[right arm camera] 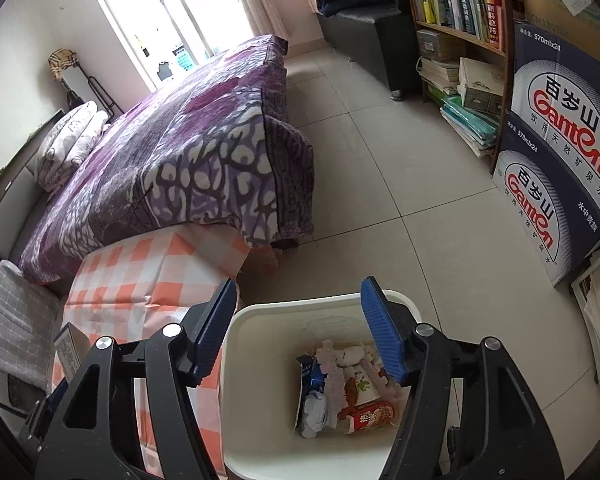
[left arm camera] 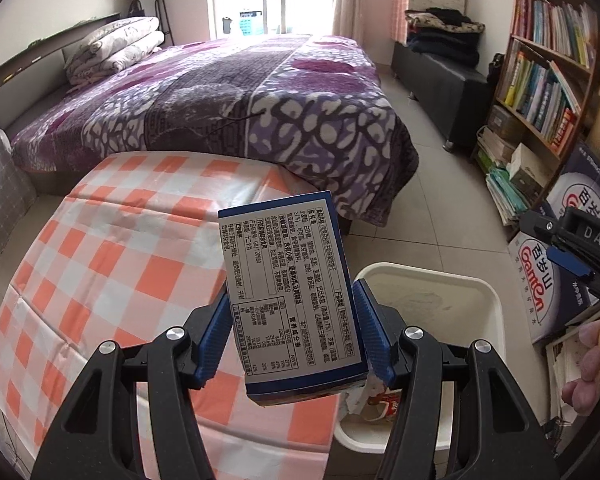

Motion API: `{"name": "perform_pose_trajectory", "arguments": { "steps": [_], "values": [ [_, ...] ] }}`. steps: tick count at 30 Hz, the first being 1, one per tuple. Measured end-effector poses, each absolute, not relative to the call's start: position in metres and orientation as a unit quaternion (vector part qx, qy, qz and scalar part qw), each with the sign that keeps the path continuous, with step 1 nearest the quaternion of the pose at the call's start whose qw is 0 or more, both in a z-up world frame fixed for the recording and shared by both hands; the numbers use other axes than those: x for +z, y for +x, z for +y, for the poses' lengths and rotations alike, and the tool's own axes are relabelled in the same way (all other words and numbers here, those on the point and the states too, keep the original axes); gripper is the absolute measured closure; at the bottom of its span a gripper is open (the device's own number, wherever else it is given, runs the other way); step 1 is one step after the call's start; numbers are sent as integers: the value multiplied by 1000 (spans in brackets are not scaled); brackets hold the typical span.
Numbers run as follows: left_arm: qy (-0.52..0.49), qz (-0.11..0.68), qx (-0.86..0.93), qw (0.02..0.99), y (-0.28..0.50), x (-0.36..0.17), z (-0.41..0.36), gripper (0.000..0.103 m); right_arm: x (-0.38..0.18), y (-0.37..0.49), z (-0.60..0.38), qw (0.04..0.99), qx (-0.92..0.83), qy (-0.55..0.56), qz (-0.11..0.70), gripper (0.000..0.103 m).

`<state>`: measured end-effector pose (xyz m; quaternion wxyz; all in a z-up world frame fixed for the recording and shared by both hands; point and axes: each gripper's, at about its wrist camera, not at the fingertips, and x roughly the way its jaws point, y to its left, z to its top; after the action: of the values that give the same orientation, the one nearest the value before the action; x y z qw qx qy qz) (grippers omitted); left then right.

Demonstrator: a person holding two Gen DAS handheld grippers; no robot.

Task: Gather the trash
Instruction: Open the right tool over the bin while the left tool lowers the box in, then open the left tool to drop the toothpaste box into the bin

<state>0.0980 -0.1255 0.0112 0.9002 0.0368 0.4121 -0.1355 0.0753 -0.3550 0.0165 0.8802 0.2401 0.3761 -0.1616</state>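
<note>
My left gripper [left arm camera: 292, 292] is shut on a blue and white snack box [left arm camera: 292, 280]. The box stands upright with its printed label toward the camera, over the edge of the checked table [left arm camera: 112, 264] and beside the white bin [left arm camera: 440, 304]. In the right wrist view, my right gripper [right arm camera: 299, 284] hangs open above the white bin [right arm camera: 260, 312] with nothing between its blue pads [right arm camera: 380, 332]. Several pieces of trash [right arm camera: 340, 388] lie in the bin: wrappers, crumpled paper and a red packet. The held box [right arm camera: 70, 344] shows at the lower left of that view.
A bed with a purple blanket [left arm camera: 228, 96] stands behind the table. A bookshelf [left arm camera: 548, 76] and stacked water cartons [right arm camera: 560, 152] line the right side, with tiled floor [right arm camera: 400, 208] between. A person's hand [left arm camera: 588, 364] shows at the right edge.
</note>
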Motion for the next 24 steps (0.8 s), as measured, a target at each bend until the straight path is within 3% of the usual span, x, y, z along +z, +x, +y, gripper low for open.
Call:
{"name": "perform_pose_trajectory", "arguments": {
  "steps": [11, 16, 19, 24],
  "values": [
    [18, 451, -219, 865, 77, -4, -187, 45, 19, 58, -393, 873, -181, 272, 361, 35],
    [-13, 481, -283, 830, 69, -10, -212, 43, 25, 52, -401, 876, -192, 270, 349, 26],
    [-44, 493, -312, 811, 64, -11, -218, 32, 31, 48, -401, 883, -195, 260, 340, 21],
    [-57, 495, -319, 806, 55, -5, -217, 28, 47, 40, -397, 896, -201, 236, 319, 13]
  ]
}}
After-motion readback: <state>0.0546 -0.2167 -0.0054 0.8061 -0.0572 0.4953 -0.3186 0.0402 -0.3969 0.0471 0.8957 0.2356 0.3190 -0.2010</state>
